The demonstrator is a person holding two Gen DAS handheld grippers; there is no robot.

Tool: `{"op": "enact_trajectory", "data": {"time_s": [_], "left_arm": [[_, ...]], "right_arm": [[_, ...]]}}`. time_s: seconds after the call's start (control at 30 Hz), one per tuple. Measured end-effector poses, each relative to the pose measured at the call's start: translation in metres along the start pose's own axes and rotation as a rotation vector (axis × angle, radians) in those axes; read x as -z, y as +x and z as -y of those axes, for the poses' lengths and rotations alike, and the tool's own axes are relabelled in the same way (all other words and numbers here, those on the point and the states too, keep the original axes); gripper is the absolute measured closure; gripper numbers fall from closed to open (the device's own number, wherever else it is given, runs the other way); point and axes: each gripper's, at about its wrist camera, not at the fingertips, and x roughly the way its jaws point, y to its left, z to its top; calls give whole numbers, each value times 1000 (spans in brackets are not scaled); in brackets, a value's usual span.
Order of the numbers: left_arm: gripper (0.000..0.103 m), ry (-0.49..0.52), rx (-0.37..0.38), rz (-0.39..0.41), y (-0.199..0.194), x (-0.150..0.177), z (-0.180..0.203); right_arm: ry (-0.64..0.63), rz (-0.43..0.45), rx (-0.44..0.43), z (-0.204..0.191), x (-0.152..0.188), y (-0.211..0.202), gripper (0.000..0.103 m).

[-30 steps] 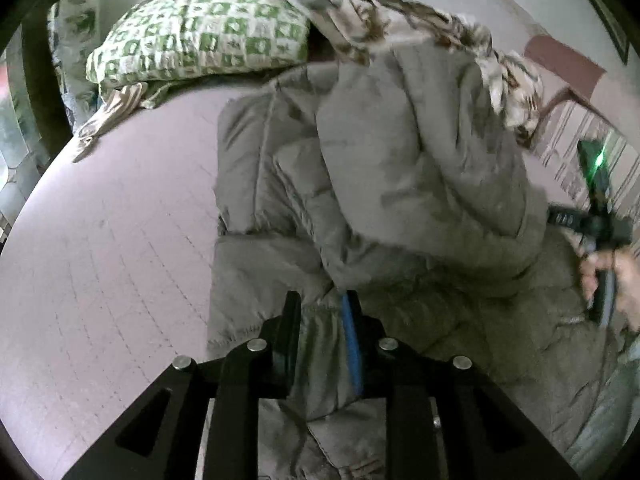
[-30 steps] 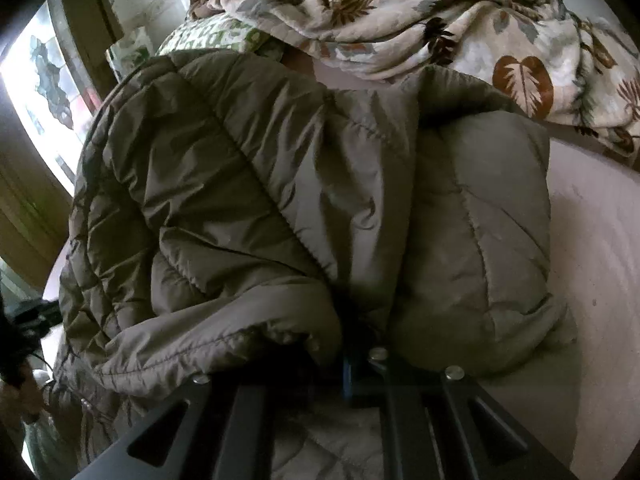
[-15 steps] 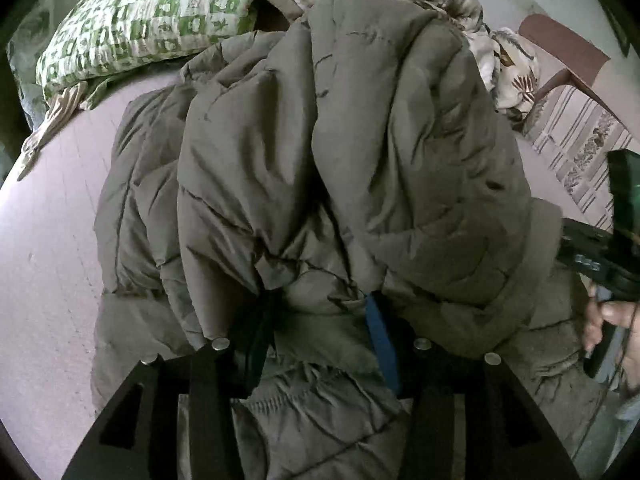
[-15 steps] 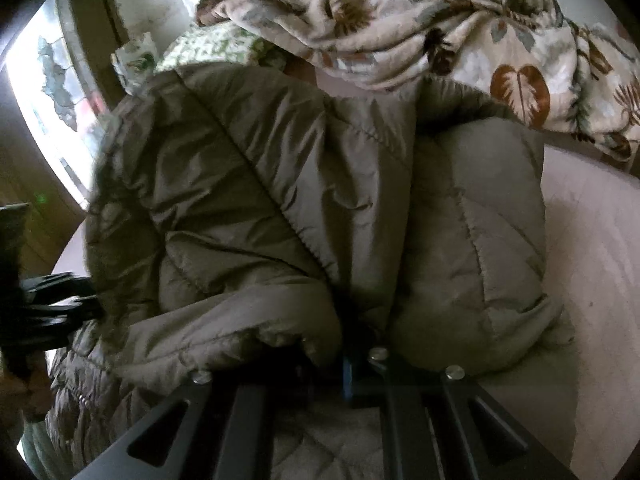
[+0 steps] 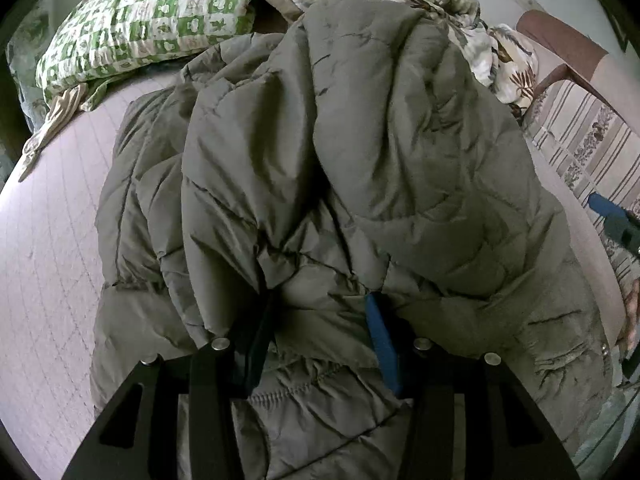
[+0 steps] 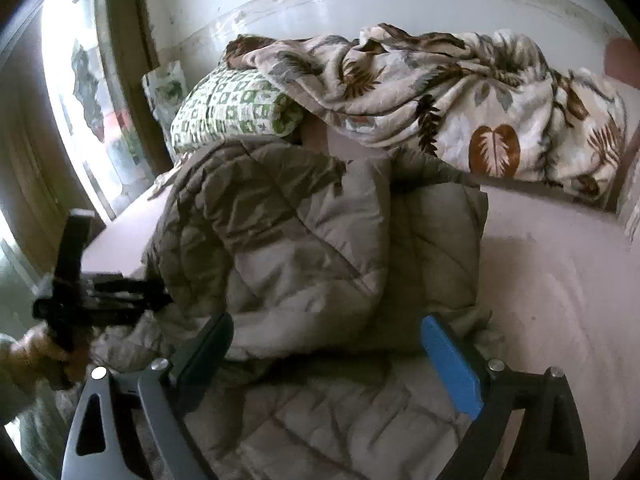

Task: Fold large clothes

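Observation:
A large grey-olive quilted puffer jacket (image 5: 360, 168) lies bunched and folded over on a pale pink bed sheet (image 5: 48, 248). My left gripper (image 5: 320, 320) is shut on a thick fold of the jacket's edge, with padding bulging over its fingers. In the right wrist view the jacket (image 6: 304, 248) lies in front of my right gripper (image 6: 328, 344), which is open and empty just above the jacket's near part. The left gripper (image 6: 100, 300) shows at the left there, at the jacket's edge.
A green-and-white patterned pillow (image 5: 140, 24) and a leaf-print blanket (image 6: 460, 104) lie at the head of the bed. A window (image 6: 80, 112) is at the left. A striped cloth (image 5: 580, 148) hangs beyond the bed's right side.
My right gripper has let go of the jacket, opened and pulled back. My left gripper has carried its fold further over the jacket.

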Motion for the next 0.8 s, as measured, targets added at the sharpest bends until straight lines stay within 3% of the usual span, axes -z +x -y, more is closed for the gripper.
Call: {"op": "enact_trajectory", "data": {"time_s": [0.1,0.23,0.43,0.5,0.57,0.8], "left_arm": [[55,-1,0,1,0,2,2],[55,2,-3,2,1,5,5],[55,23,-20,10,1,10,10],[55,29,-25,11,3,10,12],[55,37,-29,9,6,11,15],[55,56,-39,26,9,13,21]], "right_arm": [[32,-2,-38,-8,-10,3,0],[48,-30,28,-23,-21,25,0],[91,-140,110,-23,-19,72,0],[65,-227,206,-18,-7,98,0],[71,-298,222,-8,8,121,0],[100,-236,200,-3,-2,100,0]]}}
